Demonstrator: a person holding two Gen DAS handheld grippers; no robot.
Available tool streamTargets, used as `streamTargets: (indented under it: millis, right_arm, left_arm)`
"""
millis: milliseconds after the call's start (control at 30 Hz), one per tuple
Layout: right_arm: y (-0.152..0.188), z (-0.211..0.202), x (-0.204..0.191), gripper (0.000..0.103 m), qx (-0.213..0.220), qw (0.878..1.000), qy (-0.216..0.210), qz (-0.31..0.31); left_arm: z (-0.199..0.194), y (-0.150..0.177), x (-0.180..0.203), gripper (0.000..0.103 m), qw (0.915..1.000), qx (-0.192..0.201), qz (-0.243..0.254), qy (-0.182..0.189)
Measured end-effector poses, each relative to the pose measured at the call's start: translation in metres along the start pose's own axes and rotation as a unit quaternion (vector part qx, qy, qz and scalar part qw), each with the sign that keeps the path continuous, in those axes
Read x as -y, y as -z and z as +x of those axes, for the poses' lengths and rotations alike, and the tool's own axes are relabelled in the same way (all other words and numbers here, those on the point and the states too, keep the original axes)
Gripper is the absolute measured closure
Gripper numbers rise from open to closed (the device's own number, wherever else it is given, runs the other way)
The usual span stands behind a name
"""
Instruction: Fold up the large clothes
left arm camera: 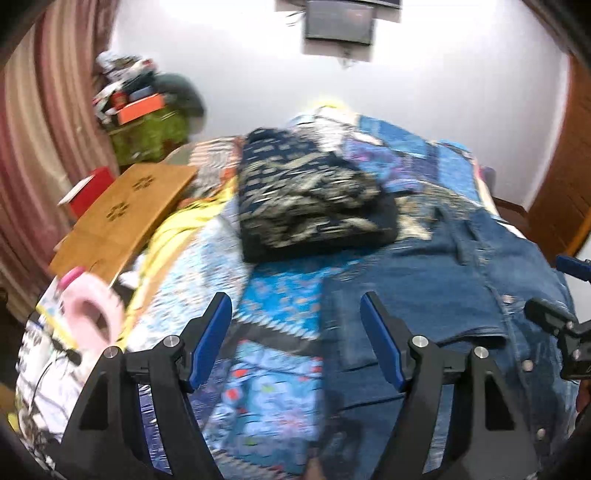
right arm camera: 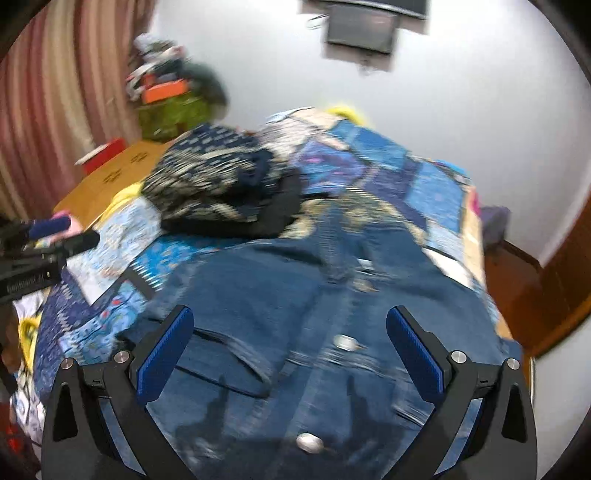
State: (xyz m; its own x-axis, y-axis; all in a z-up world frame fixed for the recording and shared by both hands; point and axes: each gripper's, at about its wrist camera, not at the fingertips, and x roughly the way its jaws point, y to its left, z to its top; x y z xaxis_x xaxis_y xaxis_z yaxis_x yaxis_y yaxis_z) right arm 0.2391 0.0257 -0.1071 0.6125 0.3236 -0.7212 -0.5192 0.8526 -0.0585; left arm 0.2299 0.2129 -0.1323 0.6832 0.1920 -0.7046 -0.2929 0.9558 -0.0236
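1 denim jacket (right arm camera: 295,332), blue, metal buttons, flat on patchwork bedspread (left arm camera: 266,295) | 1 folded dark patterned garment (left arm camera: 310,206) behind | left tongs (left arm camera: 295,314) released, empty | right tongs (right arm camera: 290,328) released, above denim

One denim garment (right arm camera: 295,295) spread flat; two metal buttons visible on it in the right wrist view. One folded dark patterned garment (left arm camera: 310,199). One patchwork bedcover (left arm camera: 280,295). Two grippers: left gripper (left arm camera: 295,306), right gripper (right arm camera: 290,321), each with two blue-padded fingers. One wooden lap board (left arm camera: 122,214). One wall-mounted screen (left arm camera: 338,22). One orange box (left arm camera: 140,107). One red box (left arm camera: 90,192).
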Motion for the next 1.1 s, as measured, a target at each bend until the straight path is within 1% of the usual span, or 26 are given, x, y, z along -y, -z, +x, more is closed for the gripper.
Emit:
streamTargets:
  millis: [100,167,333,433,500,567,633,667,700,733,767,800,833,867,900,967,1100]
  right_arm:
    - [-0.007,0.024,-0.026,0.000,-0.027,0.998,-0.032,-0.036]
    - [-0.009,0.040,-0.042,0.000,-0.047,0.996,-0.045,-0.058]
    - [-0.004,0.088,-0.085,0.001,-0.116,0.983,-0.080,-0.116]
    - [0.003,0.112,-0.100,0.005,-0.153,0.975,-0.075,-0.146]
    - [0.011,0.126,-0.108,0.012,-0.177,0.967,-0.076,-0.165]
    - [0.018,0.138,-0.113,0.016,-0.193,0.962,-0.071,-0.178]
    - [0.021,0.142,-0.116,0.024,-0.185,0.962,-0.056,-0.191]
    - [0.021,0.142,-0.117,0.034,-0.180,0.963,-0.051,-0.194]
    - [0.021,0.142,-0.116,0.047,-0.177,0.963,-0.050,-0.195]
    - [0.020,0.141,-0.115,0.053,-0.175,0.964,-0.052,-0.192]
    - [0.018,0.140,-0.113,0.063,-0.175,0.965,-0.063,-0.183]
    - [0.015,0.139,-0.110,0.076,-0.175,0.966,-0.073,-0.174]
    - [0.012,0.137,-0.108,0.081,-0.174,0.967,-0.083,-0.166]
    - [0.009,0.134,-0.108,0.086,-0.171,0.968,-0.086,-0.162]
    - [0.006,0.130,-0.107,0.087,-0.162,0.970,-0.083,-0.159]
    - [0.000,0.115,-0.101,0.089,-0.134,0.977,-0.078,-0.149]
    - [-0.019,0.077,-0.073,0.090,-0.080,0.989,-0.069,-0.105]
  left_arm:
    - [0.006,0.008,-0.025,0.032,0.9997,-0.012,-0.020,-0.012]
    - [0.009,0.016,-0.037,0.032,0.9992,-0.020,-0.029,-0.019]
    - [0.021,0.033,-0.056,0.032,0.9976,-0.047,-0.044,-0.025]
    - [0.027,0.041,-0.061,0.032,0.9966,-0.061,-0.051,-0.022]
    - [0.032,0.045,-0.063,0.032,0.9958,-0.070,-0.055,-0.018]
    - [0.037,0.050,-0.062,0.032,0.9951,-0.080,-0.056,-0.013]
    - [0.042,0.053,-0.060,0.032,0.9944,-0.089,-0.057,-0.010]
    - [0.044,0.054,-0.058,0.032,0.9940,-0.093,-0.057,-0.007]
    - [0.046,0.055,-0.057,0.032,0.9938,-0.096,-0.057,-0.004]
    - [0.047,0.055,-0.055,0.032,0.9935,-0.099,-0.057,-0.002]
    - [0.049,0.056,-0.053,0.032,0.9931,-0.102,-0.057,0.002]
    - [0.050,0.056,-0.050,0.032,0.9929,-0.105,-0.057,0.004]
    - [0.051,0.056,-0.047,0.032,0.9927,-0.107,-0.055,0.007]
    - [0.051,0.056,-0.044,0.032,0.9927,-0.107,-0.054,0.010]
    - [0.051,0.056,-0.042,0.032,0.9926,-0.108,-0.053,0.013]
    - [0.050,0.055,-0.036,0.032,0.9926,-0.108,-0.051,0.020]
    - [0.049,0.049,-0.019,0.032,0.9928,-0.108,-0.041,0.032]
